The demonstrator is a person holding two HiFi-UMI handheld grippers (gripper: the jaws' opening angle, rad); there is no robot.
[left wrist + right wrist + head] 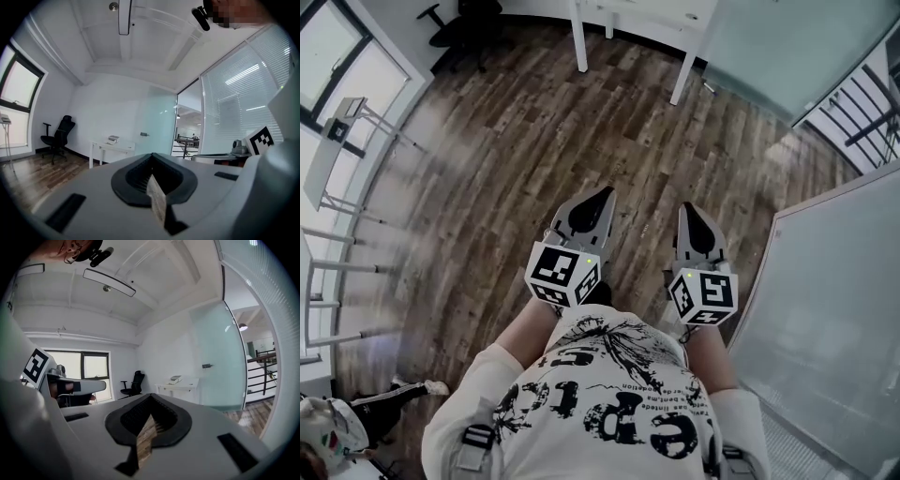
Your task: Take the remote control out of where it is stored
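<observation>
No remote control shows in any view. In the head view I hold both grippers side by side in front of my chest, over the wooden floor (506,141). The left gripper (604,194) and the right gripper (688,209) both point forward, away from me. Each has its jaws together with nothing between them. The left gripper view looks along its shut jaws (151,157) into the room; only a thin slit shows between the black pads (133,176). The right gripper view shows the same: shut jaws (150,397) and dark pads (161,420), nothing held.
A white desk (630,21) stands ahead, with an office chair (467,21) to its left. On my right are a large white panel (839,309) and a glass wall (787,47). Windows and a stand (342,141) line the left. Another person (333,433) is at the lower left.
</observation>
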